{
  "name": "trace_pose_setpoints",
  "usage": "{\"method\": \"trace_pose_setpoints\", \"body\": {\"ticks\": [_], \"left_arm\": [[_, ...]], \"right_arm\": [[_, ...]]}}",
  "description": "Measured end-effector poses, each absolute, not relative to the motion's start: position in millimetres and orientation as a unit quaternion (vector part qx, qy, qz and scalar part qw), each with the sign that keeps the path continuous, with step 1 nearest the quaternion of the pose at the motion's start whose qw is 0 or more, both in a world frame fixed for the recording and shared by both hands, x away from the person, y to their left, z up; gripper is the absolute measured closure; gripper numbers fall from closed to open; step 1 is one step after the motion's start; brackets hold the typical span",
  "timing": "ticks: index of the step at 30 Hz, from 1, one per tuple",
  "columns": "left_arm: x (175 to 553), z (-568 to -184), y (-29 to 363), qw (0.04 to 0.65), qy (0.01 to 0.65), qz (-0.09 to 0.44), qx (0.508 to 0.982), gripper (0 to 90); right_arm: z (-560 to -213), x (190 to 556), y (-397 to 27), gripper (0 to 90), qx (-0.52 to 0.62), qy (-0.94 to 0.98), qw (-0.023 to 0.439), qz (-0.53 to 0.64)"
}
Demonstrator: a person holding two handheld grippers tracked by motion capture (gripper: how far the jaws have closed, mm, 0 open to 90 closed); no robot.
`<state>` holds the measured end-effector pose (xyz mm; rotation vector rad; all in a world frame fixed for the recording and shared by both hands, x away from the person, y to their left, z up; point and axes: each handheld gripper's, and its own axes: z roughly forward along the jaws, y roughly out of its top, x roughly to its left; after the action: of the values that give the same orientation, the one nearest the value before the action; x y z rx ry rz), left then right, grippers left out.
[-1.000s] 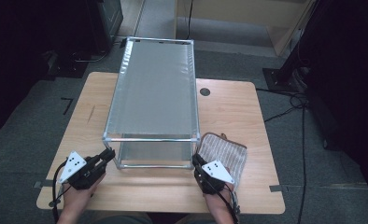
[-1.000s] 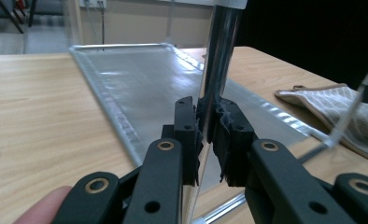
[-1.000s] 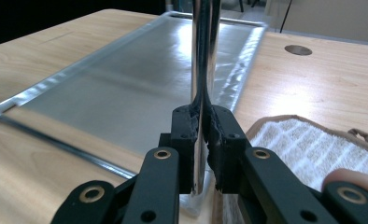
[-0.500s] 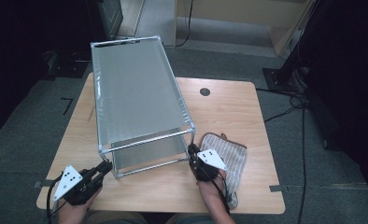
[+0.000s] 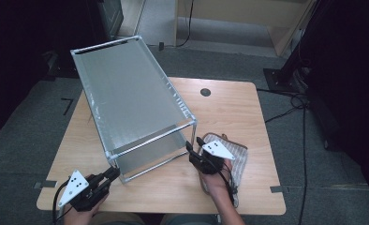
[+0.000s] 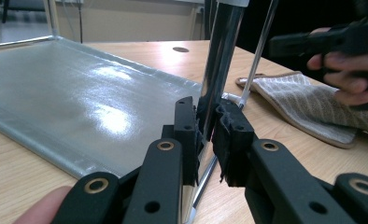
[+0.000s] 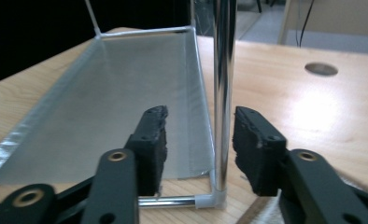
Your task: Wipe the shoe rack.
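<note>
Metal-framed shelf rack point(image 5: 131, 108) skewed on wooden table point(image 5: 229, 108); left gripper point(image 6: 209, 140) clamped on near-left corner post; right gripper point(image 7: 198, 140) just opened, straddling near-right post point(image 7: 223, 93), pads clear. Striped cloth point(image 5: 234, 154) beside.

The high view looks forward and down from above the counter point(image 5: 229, 108). Each gripper view looks along its own tongs, close to a corner post of the frame point(image 5: 126, 103) they all share.
</note>
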<state>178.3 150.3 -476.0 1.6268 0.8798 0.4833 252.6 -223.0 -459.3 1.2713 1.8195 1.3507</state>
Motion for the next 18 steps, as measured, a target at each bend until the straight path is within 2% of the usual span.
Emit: {"method": "trace_pose_setpoints", "body": {"ticks": [5, 7, 11, 18], "left_arm": [[178.7, -475.9, 146.5, 0.577, 0.373, 0.204, 0.698, 80.2], [179.3, -476.2, 144.3, 0.579, 0.371, 0.200, 0.698, 80.2], [183.1, -476.2, 137.8, 0.580, 0.365, 0.196, 0.701, 80.1], [191.9, -476.1, 123.8, 0.583, 0.350, 0.185, 0.710, 79.9]], "right_arm": [[-442.9, 241.7, -245.7, 50.1, 0.462, 0.671, 0.288, 0.503], [-442.9, 241.0, -250.3, 49.5, 0.467, 0.668, 0.286, 0.504], [-453.6, 240.4, -277.8, 42.6, 0.503, 0.662, 0.294, 0.473], [-462.3, 231.2, -308.8, 38.7, 0.537, 0.667, 0.241, 0.457]]}}
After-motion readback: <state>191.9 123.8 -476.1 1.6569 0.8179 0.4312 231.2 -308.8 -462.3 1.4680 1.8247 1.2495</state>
